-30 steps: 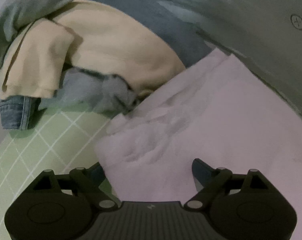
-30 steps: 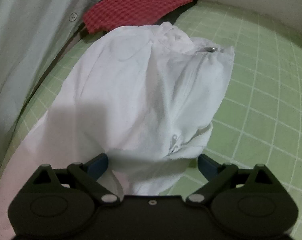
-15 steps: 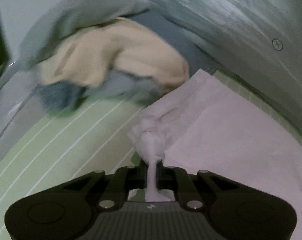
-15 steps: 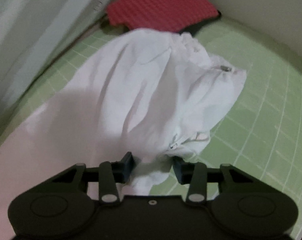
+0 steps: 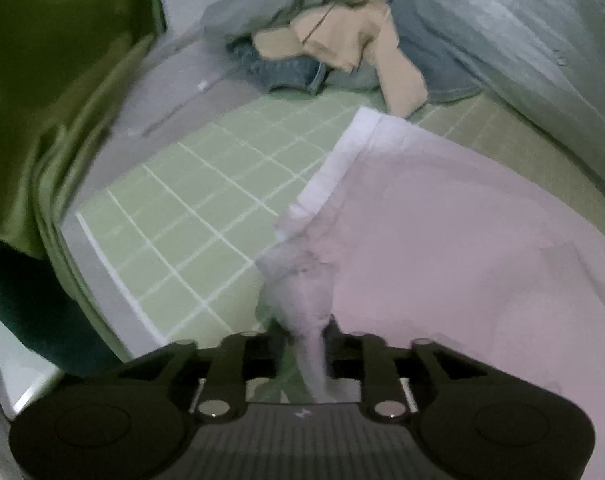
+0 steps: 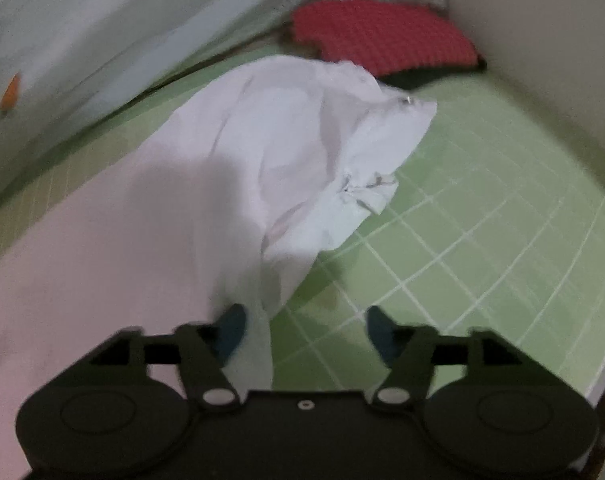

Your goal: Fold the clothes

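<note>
On the green gridded cutting mat point(image 5: 190, 216):
Garment: pale pink-white cloth garment point(image 5: 442, 240) spread across the mat
Left tongs point(image 5: 307, 340): opening, a bunched fold between them, pads touching it
Right tongs point(image 6: 304, 330): opening, apart; garment edge against one pad only
Far corner: beige, denim and grey clothes pile point(image 5: 334, 48)

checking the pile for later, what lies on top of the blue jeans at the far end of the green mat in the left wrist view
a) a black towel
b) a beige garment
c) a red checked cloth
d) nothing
b: in the left wrist view a beige garment is draped over the blue jeans in the heap at the far end of the green mat.
</note>
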Motion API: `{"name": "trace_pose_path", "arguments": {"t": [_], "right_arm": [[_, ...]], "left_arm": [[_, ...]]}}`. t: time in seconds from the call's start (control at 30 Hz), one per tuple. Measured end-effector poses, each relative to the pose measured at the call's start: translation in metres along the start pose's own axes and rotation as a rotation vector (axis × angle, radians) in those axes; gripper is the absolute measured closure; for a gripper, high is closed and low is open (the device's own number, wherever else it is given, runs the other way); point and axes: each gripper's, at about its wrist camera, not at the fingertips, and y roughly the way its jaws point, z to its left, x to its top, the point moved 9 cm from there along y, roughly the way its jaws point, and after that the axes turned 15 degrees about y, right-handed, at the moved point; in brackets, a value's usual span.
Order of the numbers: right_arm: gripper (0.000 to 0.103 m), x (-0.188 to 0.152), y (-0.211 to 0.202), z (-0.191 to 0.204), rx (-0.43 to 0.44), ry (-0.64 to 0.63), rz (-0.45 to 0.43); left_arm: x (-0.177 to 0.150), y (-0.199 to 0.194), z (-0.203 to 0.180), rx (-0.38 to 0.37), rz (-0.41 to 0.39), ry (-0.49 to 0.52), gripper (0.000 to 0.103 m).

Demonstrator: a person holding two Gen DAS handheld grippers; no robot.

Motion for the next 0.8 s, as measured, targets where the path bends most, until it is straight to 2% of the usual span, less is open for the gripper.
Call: {"name": "trace_pose_path", "arguments": {"t": [0.03, 0.07, 0.1, 0.13, 0.17, 0.27, 0.33, 0.4, 0.47, 0.57, 0.67, 0.8], "right_arm": [[0.016, -0.002, -0.005, 0.001, -0.004, -0.028, -0.028], [0.009, -0.004, -0.010, 0.003, -0.011, -0.050, -0.057], [0.000, -0.007, -0.017, 0.005, -0.015, -0.056, -0.082], [0.000, -0.010, -0.023, 0.007, -0.017, -0.057, -0.105], [0.000, -0.013, -0.030, 0.009, -0.011, -0.048, -0.118], [0.000, -0.034, -0.050, 0.024, 0.005, -0.031, -0.139], [0.000, -0.054, -0.061, 0.041, 0.028, -0.066, -0.150], [0.000, -0.077, -0.071, 0.059, 0.049, -0.105, -0.155], [0.000, -0.100, -0.076, 0.076, 0.069, -0.123, -0.141], [0.000, -0.132, -0.084, 0.099, 0.108, -0.118, -0.095], [0.000, -0.158, -0.083, 0.124, 0.150, -0.124, -0.013], [0.000, -0.186, -0.077, 0.150, 0.133, -0.196, 0.073]], "left_arm": [[-0.002, -0.006, 0.003, 0.003, -0.017, 0.017, 0.059], [0.000, -0.013, 0.008, 0.002, -0.042, 0.037, 0.052], [0.003, -0.017, 0.013, -0.005, -0.068, 0.049, 0.032], [0.007, -0.022, 0.020, -0.016, -0.094, 0.057, 0.017], [0.012, -0.027, 0.027, -0.027, -0.117, 0.063, 0.013], [0.029, -0.026, 0.049, -0.074, -0.145, 0.057, 0.011], [0.042, -0.021, 0.058, -0.115, -0.167, 0.062, 0.007], [0.055, -0.016, 0.066, -0.156, -0.187, 0.071, 0.006], [0.062, -0.003, 0.064, -0.200, -0.183, 0.139, 0.006], [0.068, 0.015, 0.052, -0.263, -0.159, 0.272, 0.006], [0.076, 0.031, 0.041, -0.308, -0.137, 0.377, 0.006], [0.095, 0.047, 0.026, -0.351, -0.156, 0.430, 0.006]]}}
